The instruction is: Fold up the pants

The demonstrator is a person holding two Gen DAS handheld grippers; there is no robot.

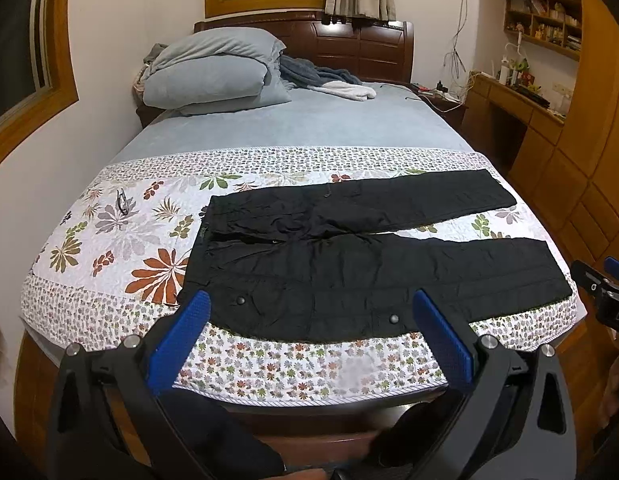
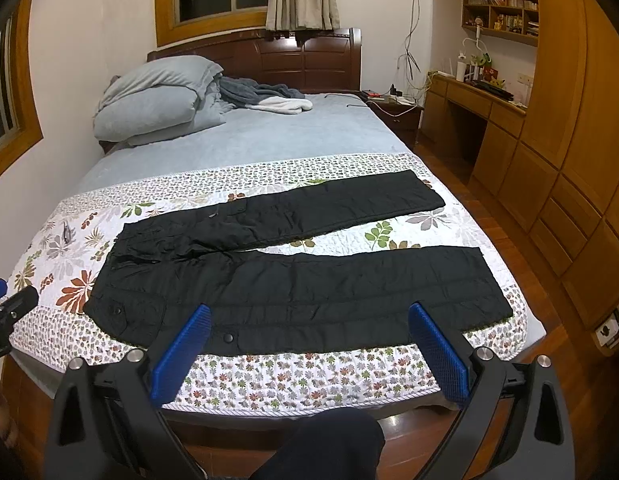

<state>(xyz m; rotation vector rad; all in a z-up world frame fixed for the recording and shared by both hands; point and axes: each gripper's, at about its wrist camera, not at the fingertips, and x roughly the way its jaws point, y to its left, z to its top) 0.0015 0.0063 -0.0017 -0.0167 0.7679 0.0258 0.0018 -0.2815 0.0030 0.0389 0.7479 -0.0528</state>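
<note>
- Left wrist view shows the black pants (image 1: 349,256) lying flat and spread across the floral quilt (image 1: 109,240) at the foot of the bed, with the waist to the left and the two legs going to the right, a narrow gap between them.
- The left gripper (image 1: 309,328) hangs above the near edge of the bed with its blue pads wide apart; it holds nothing and does not touch the cloth.
- Right wrist view gives the same scene: the right gripper (image 2: 309,340) is also wide apart and empty, over the near leg of the pants (image 2: 301,288).
- I judge that the folding is not begun; no part of the pants is doubled over.
- Risk one: the quilt lies directly under the pants, so a pinch that goes too deep may take the quilt together with the cloth and drag it.
- Risk two: the fabric looks thick and padded, so a shallow grip may slip off when the leg is lifted.
- Risk three: the near leg lies close to the edge of the bed, so a pull toward the person may slide the pants off.
- Risk four: if both hands lift unevenly, the legs will not line up.
</note>
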